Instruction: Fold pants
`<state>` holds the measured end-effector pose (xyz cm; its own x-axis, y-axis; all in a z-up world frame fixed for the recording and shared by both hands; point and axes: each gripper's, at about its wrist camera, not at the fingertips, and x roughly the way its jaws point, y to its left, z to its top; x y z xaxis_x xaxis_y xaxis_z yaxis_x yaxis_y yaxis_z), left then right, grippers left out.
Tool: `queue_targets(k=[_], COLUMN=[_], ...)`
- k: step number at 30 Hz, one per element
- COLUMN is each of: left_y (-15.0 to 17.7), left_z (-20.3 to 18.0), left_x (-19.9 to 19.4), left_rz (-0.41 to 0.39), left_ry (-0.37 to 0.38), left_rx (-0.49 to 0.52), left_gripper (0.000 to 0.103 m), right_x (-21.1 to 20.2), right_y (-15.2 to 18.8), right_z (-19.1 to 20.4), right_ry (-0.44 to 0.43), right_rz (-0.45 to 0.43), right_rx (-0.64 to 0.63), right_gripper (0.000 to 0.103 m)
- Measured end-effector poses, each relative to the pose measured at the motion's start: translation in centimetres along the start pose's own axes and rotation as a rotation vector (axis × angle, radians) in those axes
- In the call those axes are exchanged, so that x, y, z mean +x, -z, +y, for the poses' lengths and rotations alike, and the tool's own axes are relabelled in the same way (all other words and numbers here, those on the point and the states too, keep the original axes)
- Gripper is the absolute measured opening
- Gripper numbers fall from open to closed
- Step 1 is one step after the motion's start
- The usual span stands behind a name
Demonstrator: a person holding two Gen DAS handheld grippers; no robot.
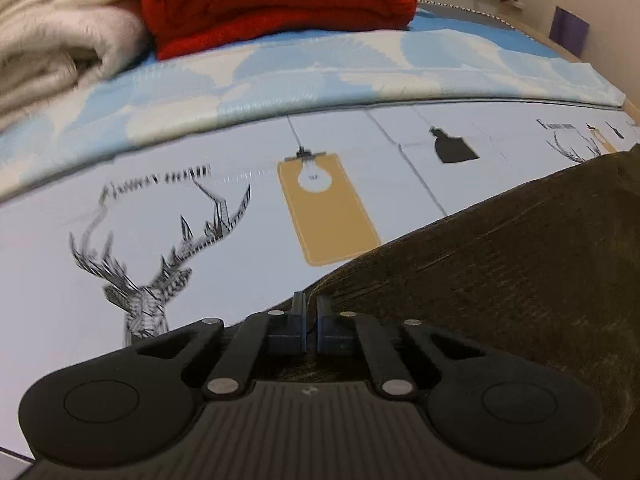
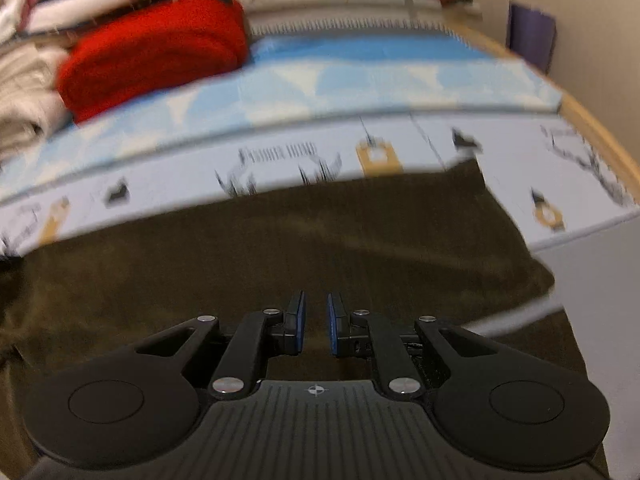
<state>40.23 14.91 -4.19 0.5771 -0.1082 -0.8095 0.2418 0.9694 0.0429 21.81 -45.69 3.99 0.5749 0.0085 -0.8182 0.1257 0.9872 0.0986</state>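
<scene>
Pants point(image 2: 280, 248) under both grippers, L point(image 1: 311, 305) closed, R point(image 2: 316, 312) slightly open, empty; red blanket point(image 1: 280, 4) beyond.

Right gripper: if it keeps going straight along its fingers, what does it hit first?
Most likely the dark brown pants: the right gripper points down at that cloth, which fills the view just past the fingertips. The printed bed sheet lies well beyond. The frame is blurred, so the gap to the cloth is unclear.

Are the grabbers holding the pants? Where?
Left gripper is shut at the pants' edge; a pinch cannot be confirmed. Right gripper holds nothing, slightly open above the pants.
</scene>
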Motion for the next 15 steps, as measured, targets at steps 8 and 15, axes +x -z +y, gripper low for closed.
queue_targets(k=[8,15], left_y=[1.5,8.6], left_z=[-6.2,-12.3], left_x=[-8.3,-19.1], left_rz=[-0.020,-0.017], left_ry=[-0.061,0.047], left_rx=[0.185,0.263], left_gripper=[0.002,0.001], right_x=[1.3,-0.3], right_y=[1.4,2.2], right_z=[-1.5,-0.4], right_ry=[0.034,0.010], right_rz=[0.117,0.105], right_rx=[0.094,0.102], right_gripper=[0.012,0.012])
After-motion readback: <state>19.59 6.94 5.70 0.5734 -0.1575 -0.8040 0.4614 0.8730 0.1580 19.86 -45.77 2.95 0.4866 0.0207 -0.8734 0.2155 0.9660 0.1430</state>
